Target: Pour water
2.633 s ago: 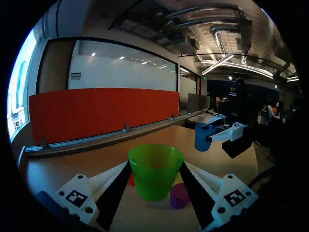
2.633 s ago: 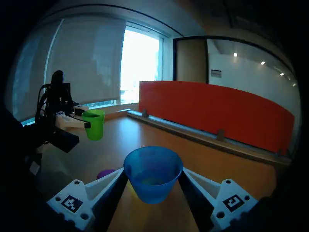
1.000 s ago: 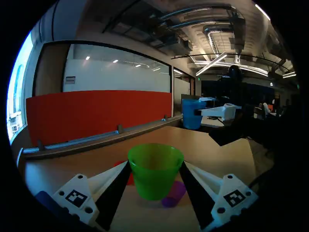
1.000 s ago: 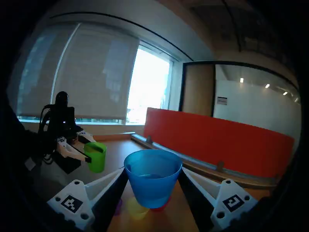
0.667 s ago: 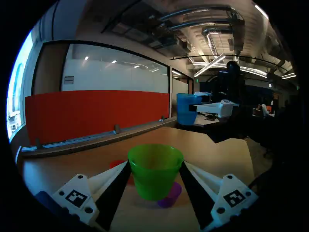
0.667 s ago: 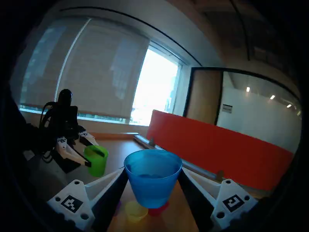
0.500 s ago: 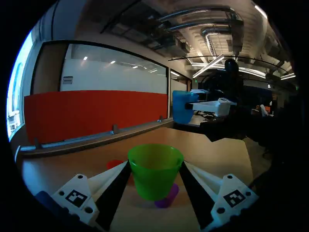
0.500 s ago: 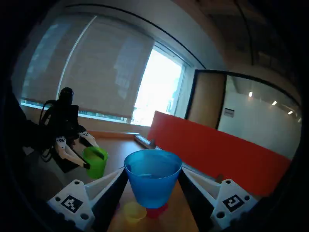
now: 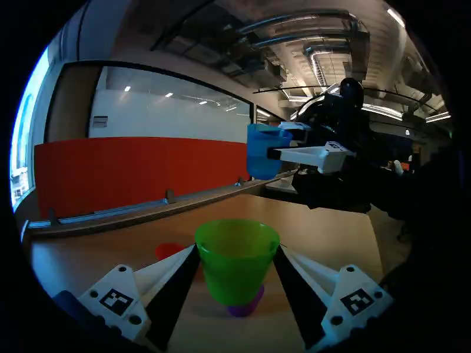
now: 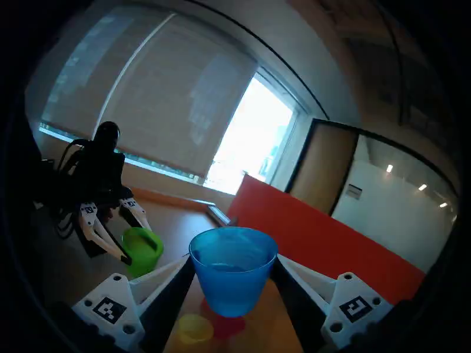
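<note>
Raising its clamped blue cup (image 10: 233,288), your right gripper (image 10: 232,260) has neared the green cup (image 9: 237,270) your left gripper (image 9: 236,247) clasps; tip next.

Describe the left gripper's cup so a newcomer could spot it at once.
Start at the long red partition behind the wooden table. Above that table, the left gripper clamps a translucent green plastic cup. It is the only green one; the right gripper holds a blue plastic cup.
</note>
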Motion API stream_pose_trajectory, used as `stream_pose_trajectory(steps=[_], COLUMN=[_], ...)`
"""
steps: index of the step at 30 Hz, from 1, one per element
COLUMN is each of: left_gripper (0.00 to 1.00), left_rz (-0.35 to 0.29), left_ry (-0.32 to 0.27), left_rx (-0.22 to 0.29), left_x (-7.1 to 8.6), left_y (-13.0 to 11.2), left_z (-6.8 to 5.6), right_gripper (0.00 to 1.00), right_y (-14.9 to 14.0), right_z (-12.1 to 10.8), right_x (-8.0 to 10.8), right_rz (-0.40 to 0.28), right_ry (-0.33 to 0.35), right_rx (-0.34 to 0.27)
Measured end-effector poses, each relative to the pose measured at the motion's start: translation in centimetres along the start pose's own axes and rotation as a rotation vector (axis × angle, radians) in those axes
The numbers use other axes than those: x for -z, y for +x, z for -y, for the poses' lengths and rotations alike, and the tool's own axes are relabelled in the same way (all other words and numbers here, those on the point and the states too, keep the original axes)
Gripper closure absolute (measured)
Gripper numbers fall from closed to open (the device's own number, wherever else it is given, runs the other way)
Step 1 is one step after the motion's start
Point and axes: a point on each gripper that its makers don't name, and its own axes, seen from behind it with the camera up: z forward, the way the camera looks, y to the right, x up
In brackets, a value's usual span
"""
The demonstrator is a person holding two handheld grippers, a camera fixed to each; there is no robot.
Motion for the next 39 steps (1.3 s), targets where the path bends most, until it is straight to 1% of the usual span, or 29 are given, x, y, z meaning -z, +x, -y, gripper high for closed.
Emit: stream_pose_trajectory(steps=[9,16,24,39], left_gripper=[0.14,0.14,0.14,0.14], left_rz=[-0.011,-0.011,-0.018,-0.029], left_ry=[-0.02,-0.039,-0.062,-0.088], left_rx=[0.004,-0.001,-0.008,-0.003], left_x=[-0.4,-0.7,-0.9,-1.2], left_y=[0.0,-0.1,0.2,0.6], left_z=[-0.7,-1.4,-2.3,-3.3], right_gripper=[0.11,0.1,0.11,0.11], right_y=[0.9,1.8,2.3,2.7], right_z=[0.3,0.8,1.5,1.2], right_x=[-1.0,-1.7,-2.4,-3.8], right_rz=[-0.006,-0.013,-0.018,-0.003], right_ry=[0.015,0.023,0.046,0.051], right_rx=[0.082,0.167,0.236,0.372])
